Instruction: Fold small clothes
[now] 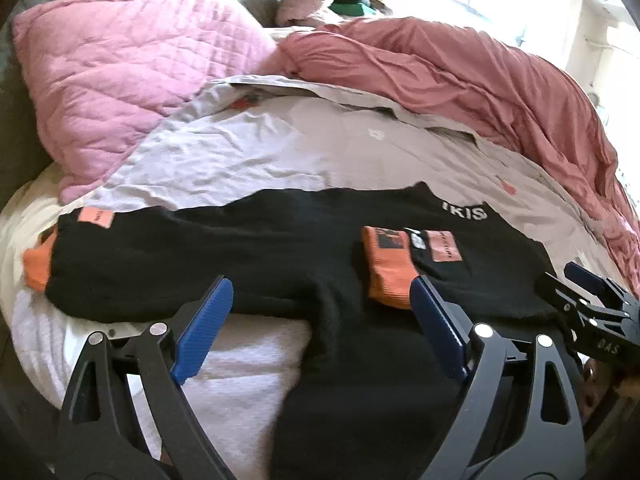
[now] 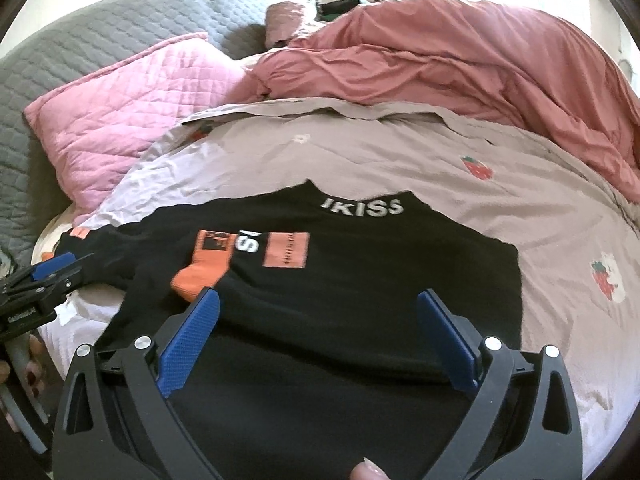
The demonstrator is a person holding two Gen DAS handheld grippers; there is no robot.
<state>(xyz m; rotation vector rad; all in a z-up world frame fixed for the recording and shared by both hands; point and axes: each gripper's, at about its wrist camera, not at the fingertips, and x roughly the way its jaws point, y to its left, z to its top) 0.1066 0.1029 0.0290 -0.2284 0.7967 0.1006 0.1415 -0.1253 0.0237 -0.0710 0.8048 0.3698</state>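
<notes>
Gripper (image 2: 318,312) view only: strawberry prints (image 2: 476,167).

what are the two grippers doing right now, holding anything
Left gripper: jaws open, holding nothing, above the black long-sleeved top with orange cuffs.
Right gripper: jaws open, holding nothing, over the same top.

Both cams ride hand-held grippers, angled down across bed (image 1: 248,160) toward pink pillow (image 1: 120,80). Left view sits close over left half of black sweater (image 1: 240,256); right view close over its right half. Shared: sweater, pillow, rumpled duvet (image 2: 460,48) behind sweater.
</notes>
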